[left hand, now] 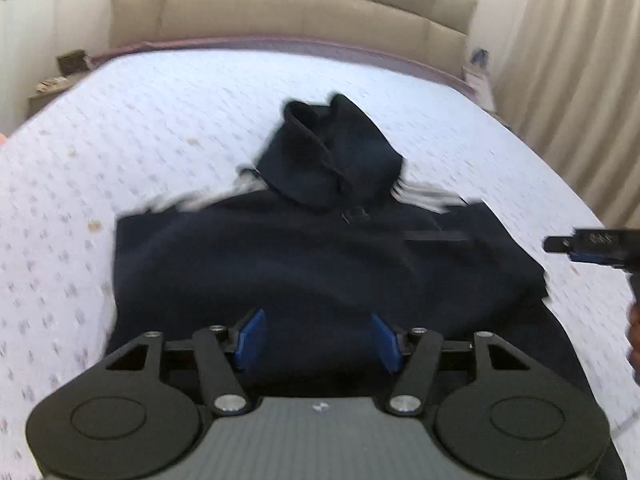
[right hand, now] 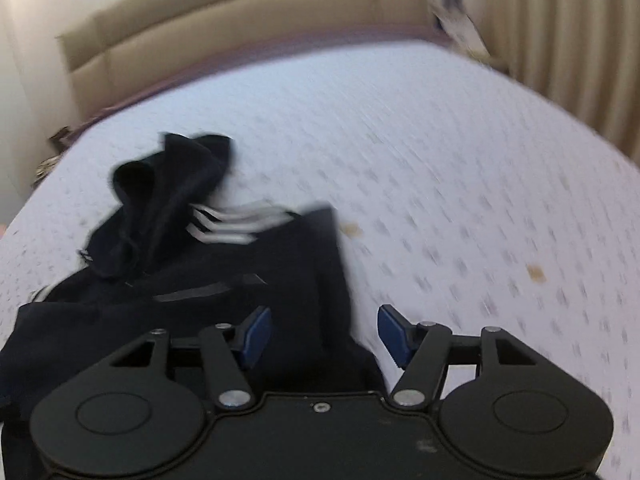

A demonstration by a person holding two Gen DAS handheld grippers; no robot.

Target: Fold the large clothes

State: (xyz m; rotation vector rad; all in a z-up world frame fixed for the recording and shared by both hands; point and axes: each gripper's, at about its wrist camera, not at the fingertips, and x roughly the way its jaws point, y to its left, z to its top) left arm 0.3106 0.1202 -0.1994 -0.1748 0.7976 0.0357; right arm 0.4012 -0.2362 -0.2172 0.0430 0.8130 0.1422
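Observation:
A dark navy hooded sweatshirt [left hand: 304, 264] lies partly folded on the bed, hood [left hand: 336, 152] toward the headboard, white sleeve stripes showing beside the hood. My left gripper [left hand: 318, 340] is open and empty, over the near middle of the garment. My right gripper [right hand: 322, 334] is open and empty, straddling the garment's right edge [right hand: 332, 280]. The sweatshirt [right hand: 180, 292] fills the left of the right wrist view, stripes [right hand: 236, 222] by the hood. The right gripper's fingers [left hand: 580, 246] show at the right edge of the left wrist view.
The bed has a white patterned cover [left hand: 160, 120] with a few small brown spots [right hand: 536, 272]. A beige padded headboard [left hand: 288, 8] stands behind. Beige curtains [left hand: 568, 80] hang at the right. A nightstand [left hand: 52, 84] with small items stands at the far left.

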